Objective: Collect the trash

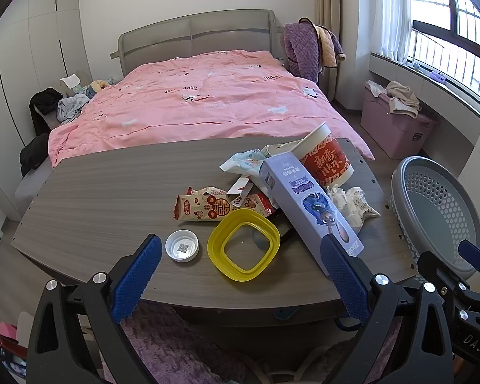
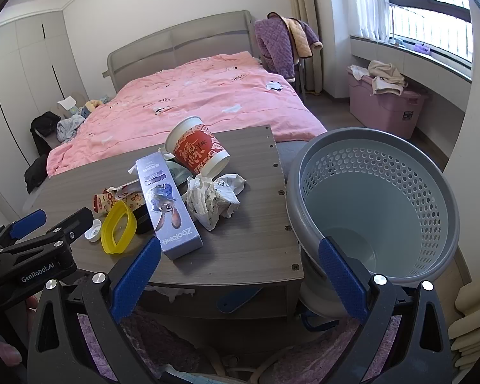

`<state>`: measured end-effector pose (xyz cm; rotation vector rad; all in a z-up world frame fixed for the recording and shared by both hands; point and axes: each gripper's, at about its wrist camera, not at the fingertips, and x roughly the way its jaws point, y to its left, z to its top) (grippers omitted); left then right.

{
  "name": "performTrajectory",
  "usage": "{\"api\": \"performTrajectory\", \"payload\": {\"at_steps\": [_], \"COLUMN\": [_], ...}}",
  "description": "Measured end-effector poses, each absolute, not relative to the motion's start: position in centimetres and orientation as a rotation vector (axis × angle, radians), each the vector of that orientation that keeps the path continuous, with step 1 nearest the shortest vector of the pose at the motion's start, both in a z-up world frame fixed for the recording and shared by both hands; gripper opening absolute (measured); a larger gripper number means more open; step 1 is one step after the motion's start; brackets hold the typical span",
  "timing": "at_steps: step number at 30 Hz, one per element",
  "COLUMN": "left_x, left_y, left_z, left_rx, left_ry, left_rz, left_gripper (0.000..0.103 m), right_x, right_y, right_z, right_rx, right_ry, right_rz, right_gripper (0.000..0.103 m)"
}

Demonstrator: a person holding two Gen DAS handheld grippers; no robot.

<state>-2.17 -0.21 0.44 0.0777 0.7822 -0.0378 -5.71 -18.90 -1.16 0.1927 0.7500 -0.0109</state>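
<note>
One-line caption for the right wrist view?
Open right claw hovers before a cluttered table, an empty grey basket beside it.

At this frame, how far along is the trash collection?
Nothing looks done: the grey basket shows no trash inside. Nothing is in hand: left gripper and right gripper are both open. Left on the table: purple box, red cup, crumpled paper, yellow ring, white cap, snack wrappers.

Bright daylight from blown-out window (image 1: 448, 32) — sharp, fisheye-warped edges.
</note>
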Motion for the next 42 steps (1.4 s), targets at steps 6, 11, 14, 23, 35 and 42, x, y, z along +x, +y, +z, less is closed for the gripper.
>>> {"api": "performTrajectory", "payload": {"at_steps": [6, 11, 14, 23, 35, 42], "left_x": [-2.16, -2.17, -2.16, -2.19, -2.16, -1.98], "left_y": [-0.21, -0.21, -0.21, -0.23, -0.24, -0.04], "left_z": [0.45, 0.45, 0.44, 0.42, 0.42, 0.29], "left_rx": [0.079, 0.077, 0.078, 0.078, 0.078, 0.071], "left_ry": [0.782, 0.782, 0.783, 0.782, 0.782, 0.792], "left_rz": [-0.038, -0.038, -0.038, -0.038, -0.038, -0.034], "left_gripper": [0.095, 0.095, 0.095, 0.095, 0.095, 0.095], "right_x": [-5.71, -5.74, -5.78, -5.75, -5.74, -5.70], "right_y": [-18.98, -18.88, -18.91, -18.90, -18.94, -18.95], "right_z": [-1.13, -1.22, -1.16, -1.19, -1.18, -1.26], "right_rx": [0.193, 0.191, 0.191, 0.192, 0.192, 0.199], "right_ry": [0.750, 0.748, 0.748, 0.749, 0.748, 0.753], "right_rz": [-0.011, -0.011, -0.011, -0.010, -0.010, -0.003], "right_gripper": [0.097, 0.097, 0.097, 0.097, 0.097, 0.097]}}
